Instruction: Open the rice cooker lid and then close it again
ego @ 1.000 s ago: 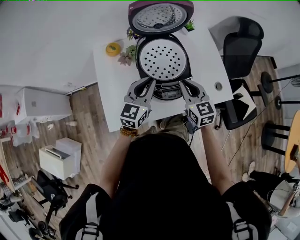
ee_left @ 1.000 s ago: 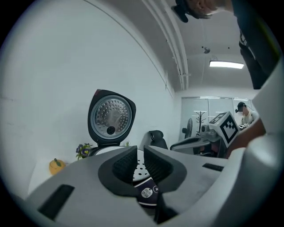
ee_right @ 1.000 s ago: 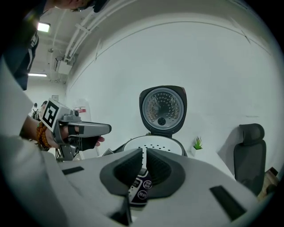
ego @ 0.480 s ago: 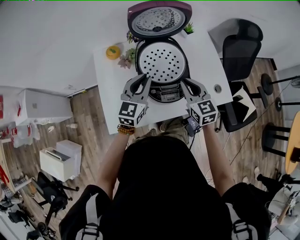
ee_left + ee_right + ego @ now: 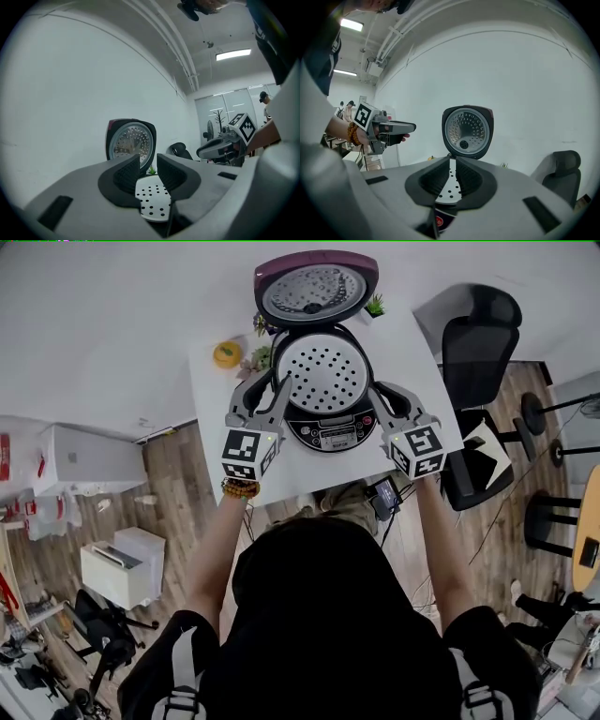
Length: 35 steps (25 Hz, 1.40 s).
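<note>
The rice cooker's (image 5: 328, 418) lid (image 5: 316, 287) stands open at twelve o'clock. Left gripper (image 5: 265, 382) at nine, jaws seemingly slightly apart, empty; right gripper (image 5: 380, 393) at three, jaws together.

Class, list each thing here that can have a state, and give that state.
Maroon rice cooker lid: open, standing upright.
White perforated round steamer tray: seated in the black rice cooker body.
Left claw: slightly open, empty.
Right claw: shut, empty.
</note>
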Each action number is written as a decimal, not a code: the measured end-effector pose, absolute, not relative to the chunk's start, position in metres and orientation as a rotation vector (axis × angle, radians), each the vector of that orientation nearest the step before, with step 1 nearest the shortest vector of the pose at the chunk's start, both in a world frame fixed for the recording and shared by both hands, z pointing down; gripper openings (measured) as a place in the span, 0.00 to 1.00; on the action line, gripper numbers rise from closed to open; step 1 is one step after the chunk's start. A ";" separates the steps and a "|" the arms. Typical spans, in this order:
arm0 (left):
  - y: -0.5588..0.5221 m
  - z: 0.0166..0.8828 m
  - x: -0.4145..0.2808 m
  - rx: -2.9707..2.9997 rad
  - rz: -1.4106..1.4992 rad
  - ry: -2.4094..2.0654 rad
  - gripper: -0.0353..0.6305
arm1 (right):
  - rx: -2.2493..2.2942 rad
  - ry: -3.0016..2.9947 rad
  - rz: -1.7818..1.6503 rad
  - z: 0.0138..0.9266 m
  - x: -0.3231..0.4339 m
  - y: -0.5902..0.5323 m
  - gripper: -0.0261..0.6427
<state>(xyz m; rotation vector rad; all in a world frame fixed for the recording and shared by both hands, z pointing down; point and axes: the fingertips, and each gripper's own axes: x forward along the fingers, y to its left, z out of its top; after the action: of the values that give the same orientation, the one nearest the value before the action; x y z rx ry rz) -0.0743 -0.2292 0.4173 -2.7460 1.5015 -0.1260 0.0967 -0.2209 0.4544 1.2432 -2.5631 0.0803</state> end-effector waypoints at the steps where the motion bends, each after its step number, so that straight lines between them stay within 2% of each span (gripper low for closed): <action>1: -0.232 0.412 -0.076 -2.736 -0.118 1.499 0.19 | 1.242 -2.567 0.068 0.450 0.097 -0.224 0.08; 13: -0.273 0.346 -0.095 -2.614 -0.056 1.466 0.19 | 1.192 -2.611 -0.115 0.383 0.086 -0.266 0.09; 19: -0.291 0.322 -0.081 -2.667 -0.071 1.334 0.19 | 1.197 -2.632 -0.175 0.348 0.088 -0.290 0.10; 21: -0.299 0.311 -0.081 -2.665 -0.070 1.318 0.19 | 1.197 -2.654 -0.162 0.339 0.089 -0.300 0.19; 22: -0.303 0.306 -0.082 -2.660 -0.071 1.314 0.19 | 1.200 -2.664 -0.151 0.335 0.091 -0.305 0.20; 35: -0.361 0.282 -0.099 -2.725 -0.052 1.350 0.20 | 1.332 -2.754 0.051 0.287 0.115 -0.388 0.20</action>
<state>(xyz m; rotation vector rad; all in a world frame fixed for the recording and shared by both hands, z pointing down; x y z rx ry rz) -0.0991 -0.3614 0.2820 -2.7249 1.3495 -0.0520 0.1153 -0.3877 0.2874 1.3325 -2.7541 0.0506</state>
